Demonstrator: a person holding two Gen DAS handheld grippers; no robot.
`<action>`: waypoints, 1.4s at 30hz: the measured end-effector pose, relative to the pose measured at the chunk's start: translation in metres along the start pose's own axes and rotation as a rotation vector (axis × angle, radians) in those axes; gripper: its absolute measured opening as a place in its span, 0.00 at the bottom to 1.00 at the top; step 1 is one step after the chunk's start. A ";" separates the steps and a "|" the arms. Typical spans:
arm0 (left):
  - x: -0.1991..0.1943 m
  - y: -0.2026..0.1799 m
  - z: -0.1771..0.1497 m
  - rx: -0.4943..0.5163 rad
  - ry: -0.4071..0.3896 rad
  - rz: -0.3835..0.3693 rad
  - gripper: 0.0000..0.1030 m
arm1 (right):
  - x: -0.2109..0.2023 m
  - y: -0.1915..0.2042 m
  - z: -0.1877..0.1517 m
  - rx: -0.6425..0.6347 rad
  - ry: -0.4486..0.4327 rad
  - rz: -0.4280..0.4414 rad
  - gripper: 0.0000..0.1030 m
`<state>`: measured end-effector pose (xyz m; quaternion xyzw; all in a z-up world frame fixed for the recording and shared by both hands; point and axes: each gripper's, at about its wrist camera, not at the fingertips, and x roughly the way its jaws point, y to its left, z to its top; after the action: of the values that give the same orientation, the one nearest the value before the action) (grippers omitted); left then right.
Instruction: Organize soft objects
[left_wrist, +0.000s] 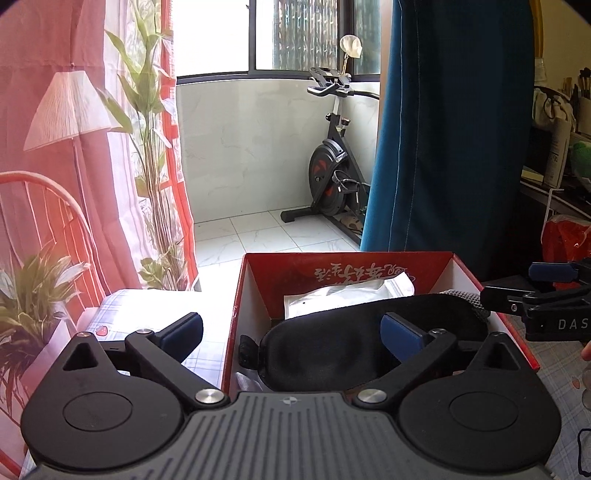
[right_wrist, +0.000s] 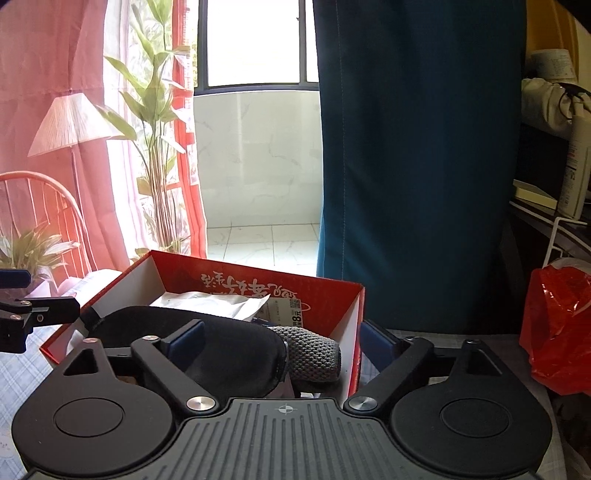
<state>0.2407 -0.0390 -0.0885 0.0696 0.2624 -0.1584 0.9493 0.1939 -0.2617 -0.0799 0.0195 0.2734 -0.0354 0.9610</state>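
A red box (left_wrist: 347, 258) with white inner walls stands on the checked tablecloth. A black eye mask (left_wrist: 332, 343) lies across its near part, untouched by any pad. Behind it lie a white packet (left_wrist: 351, 295) and a grey knitted piece (left_wrist: 465, 299). My left gripper (left_wrist: 291, 328) is open above the mask, straddling the box's left wall. In the right wrist view the box (right_wrist: 258, 284), mask (right_wrist: 229, 343), packet (right_wrist: 210, 301) and knitted piece (right_wrist: 314, 354) show again. My right gripper (right_wrist: 282, 332) is open there, astride the box's right wall. Nothing is held.
A red plastic bag (right_wrist: 557, 325) sits on the table right of the box. A blue curtain (right_wrist: 406, 166) hangs behind. A red chair (left_wrist: 44, 221) and potted plants (left_wrist: 33, 291) stand left. An exercise bike (left_wrist: 332, 166) is on the balcony. Cluttered shelves are at the far right.
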 end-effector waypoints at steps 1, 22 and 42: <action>-0.003 -0.001 0.000 0.000 -0.005 0.014 1.00 | -0.004 0.000 0.001 0.004 -0.006 0.003 0.98; -0.102 -0.007 0.010 0.022 -0.080 0.193 1.00 | -0.107 0.019 0.019 0.032 -0.115 0.018 1.00; -0.243 -0.018 -0.012 -0.022 -0.184 0.294 1.00 | -0.246 0.051 0.003 -0.010 -0.199 0.008 1.00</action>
<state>0.0316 0.0109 0.0263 0.0818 0.1630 -0.0205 0.9830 -0.0092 -0.1972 0.0532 0.0124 0.1765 -0.0322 0.9837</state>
